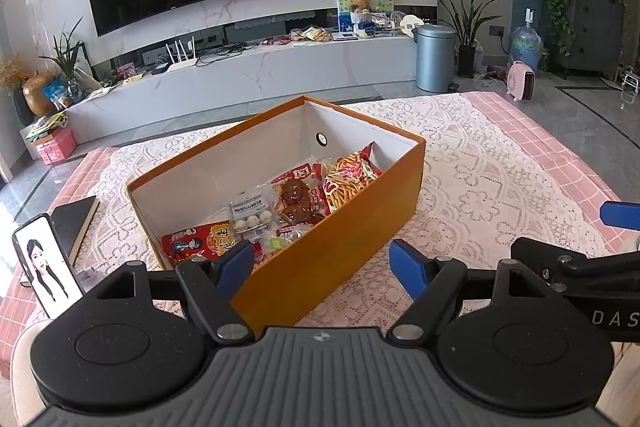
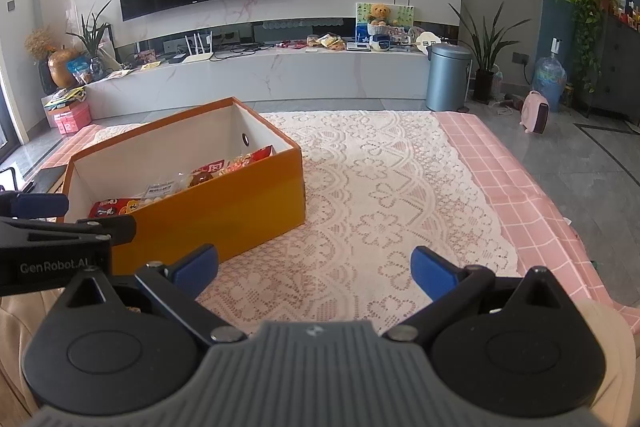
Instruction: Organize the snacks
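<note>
An orange box with a white inside stands on the lace-covered table; it also shows in the right wrist view. Inside it lie several snack packs: a red packet, a clear pack of white balls, a brown meat snack and a strip-snack bag. My left gripper is open and empty, just in front of the box's near corner. My right gripper is open and empty over the lace cloth, right of the box.
A phone on a stand and a dark notebook sit at the table's left. The pink checked tablecloth runs to the right edge. A TV console, a bin and plants stand beyond.
</note>
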Demonstrator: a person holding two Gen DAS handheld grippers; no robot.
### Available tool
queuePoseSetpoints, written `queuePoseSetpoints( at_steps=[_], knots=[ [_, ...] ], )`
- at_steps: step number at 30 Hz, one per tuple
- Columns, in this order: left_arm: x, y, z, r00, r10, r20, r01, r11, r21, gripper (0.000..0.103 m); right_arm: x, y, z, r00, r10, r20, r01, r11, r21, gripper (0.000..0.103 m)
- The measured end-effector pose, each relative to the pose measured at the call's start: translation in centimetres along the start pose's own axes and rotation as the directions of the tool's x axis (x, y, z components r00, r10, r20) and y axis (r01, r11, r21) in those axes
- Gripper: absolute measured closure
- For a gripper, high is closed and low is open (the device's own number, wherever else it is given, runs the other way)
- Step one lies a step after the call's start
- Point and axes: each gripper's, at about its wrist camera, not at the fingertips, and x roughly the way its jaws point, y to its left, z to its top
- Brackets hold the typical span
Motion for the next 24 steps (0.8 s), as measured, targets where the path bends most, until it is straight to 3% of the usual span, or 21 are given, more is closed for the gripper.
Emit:
queuePoseSetpoints(
  at_steps=[24],
  knots=[
    [-0.21, 0.43, -0.04, 1.000, -0.002, 0.005, 0.002, 1.000, -0.022, 0.013, 0.43, 0.01, -0.27, 1.000, 0.004, -0.022, -0.004, 1.000, 0.007, 0.004]
  ],
)
